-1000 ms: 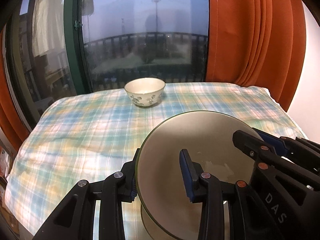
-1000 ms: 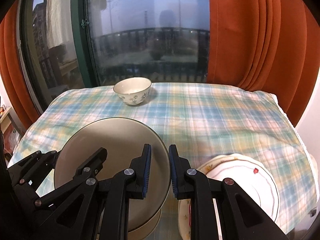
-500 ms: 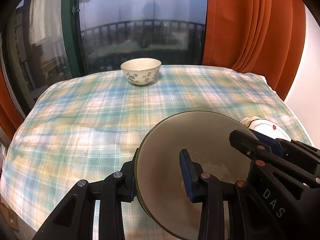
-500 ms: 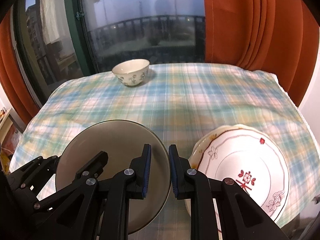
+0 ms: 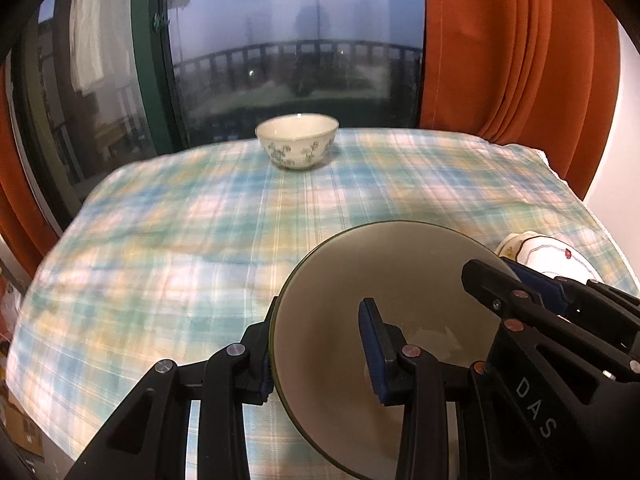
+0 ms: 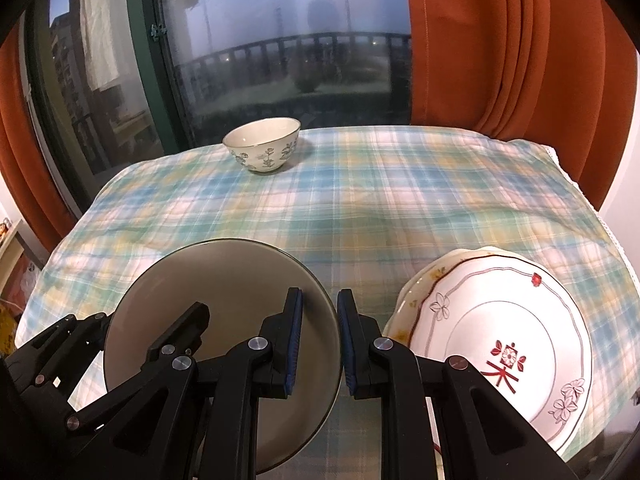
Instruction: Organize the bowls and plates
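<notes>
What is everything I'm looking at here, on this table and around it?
Grey-beige plate with dark green rim: one, held up over the near left part of the table.
White plates with red and grey flower pattern: a stack of at least two, near right on the table.
Small bowl: one, cream with blue-green flowers, far side by the window.
Tablecloth: one, blue, green and yellow plaid, covering the table.
Curtains: orange, on both sides of the window.
Window: dark green frame, balcony railing outside.
Left tongs: black with blue pads, clamped on the plate's left rim.
Right tongs: same make, clamped on its right rim.
</notes>
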`<act>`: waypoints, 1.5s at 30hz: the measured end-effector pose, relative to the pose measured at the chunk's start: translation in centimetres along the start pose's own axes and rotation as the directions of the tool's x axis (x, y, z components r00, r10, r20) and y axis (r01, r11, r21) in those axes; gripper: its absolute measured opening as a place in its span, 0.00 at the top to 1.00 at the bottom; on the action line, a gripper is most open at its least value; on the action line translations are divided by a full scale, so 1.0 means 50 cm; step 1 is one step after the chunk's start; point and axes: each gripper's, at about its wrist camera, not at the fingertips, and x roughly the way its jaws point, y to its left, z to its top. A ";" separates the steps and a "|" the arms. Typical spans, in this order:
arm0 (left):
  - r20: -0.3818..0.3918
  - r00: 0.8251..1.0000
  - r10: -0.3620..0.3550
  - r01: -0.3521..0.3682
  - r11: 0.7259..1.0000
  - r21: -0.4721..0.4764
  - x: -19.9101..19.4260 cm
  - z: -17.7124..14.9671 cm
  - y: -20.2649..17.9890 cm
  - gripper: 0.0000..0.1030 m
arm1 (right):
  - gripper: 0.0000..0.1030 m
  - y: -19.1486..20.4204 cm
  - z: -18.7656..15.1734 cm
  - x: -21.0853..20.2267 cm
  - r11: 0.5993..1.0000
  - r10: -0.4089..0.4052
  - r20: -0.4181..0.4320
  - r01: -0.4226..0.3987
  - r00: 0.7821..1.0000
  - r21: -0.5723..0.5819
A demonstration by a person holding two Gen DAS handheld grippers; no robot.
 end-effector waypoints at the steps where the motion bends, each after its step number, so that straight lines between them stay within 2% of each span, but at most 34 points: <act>1: -0.010 1.000 0.004 -0.004 1.000 -0.003 0.006 -0.002 0.002 0.66 | 0.79 0.001 0.000 0.006 1.000 -0.004 -0.009 0.004 1.000 -0.001; 4: -0.006 1.000 0.018 -0.018 1.000 0.012 0.012 -0.007 -0.002 0.66 | 0.79 0.000 -0.003 0.028 1.000 0.003 -0.042 -0.002 0.999 0.004; 13: 0.024 0.999 0.029 -0.030 0.998 0.046 0.010 -0.011 -0.008 0.65 | 0.76 0.005 -0.014 0.032 1.000 -0.018 -0.010 0.018 1.000 0.006; 15: 0.018 1.000 0.010 -0.011 0.998 0.057 0.010 -0.013 -0.008 0.59 | 0.76 0.007 -0.018 0.028 1.000 -0.029 -0.008 0.029 1.000 0.008; 20: 0.007 0.999 -0.042 0.042 0.998 0.043 0.005 -0.010 0.001 0.53 | 0.74 0.008 -0.021 0.017 0.999 -0.034 -0.019 0.035 0.999 0.020; 22: 0.027 0.998 -0.050 0.049 0.998 0.034 -0.007 -0.009 0.005 0.48 | 0.63 0.013 -0.017 0.009 0.999 -0.034 -0.009 0.035 0.999 0.016; 23: 0.043 0.997 -0.061 0.059 0.997 0.039 -0.016 -0.007 0.005 0.43 | 0.58 0.017 -0.016 0.002 0.999 -0.046 0.006 0.046 0.999 0.012; 25: 0.084 0.995 -0.060 0.056 0.997 0.044 -0.038 -0.001 0.006 0.41 | 0.37 0.027 -0.013 -0.016 0.999 -0.048 0.038 0.048 0.998 0.004; 29: 0.153 0.987 -0.044 0.037 0.998 0.051 -0.070 0.015 0.010 0.35 | 0.33 0.040 -0.001 -0.059 0.997 -0.083 0.123 0.082 0.989 0.010; 31: 0.173 0.984 -0.033 0.026 0.999 0.047 -0.076 0.021 0.013 0.32 | 0.25 0.044 0.005 -0.072 0.996 -0.087 0.148 0.087 0.985 0.009; 33: 0.179 0.983 -0.033 0.026 0.999 0.038 -0.078 0.031 0.018 0.25 | 0.19 0.045 0.012 -0.079 0.997 -0.078 0.171 0.078 0.982 0.010; 37: 0.204 0.979 -0.020 0.013 0.999 0.032 -0.080 0.056 0.024 0.25 | 0.19 0.048 0.039 -0.078 0.999 -0.050 0.181 0.049 0.982 0.010; 43: 0.262 0.965 0.007 -0.007 1.000 0.001 -0.075 0.118 0.029 0.24 | 0.19 0.054 0.102 -0.073 0.998 -0.036 0.238 0.046 0.971 -0.039; 45: 0.278 0.960 0.010 -0.010 1.000 -0.001 -0.072 0.141 0.030 0.16 | 0.18 0.052 0.128 -0.072 0.998 -0.020 0.254 0.037 0.967 -0.059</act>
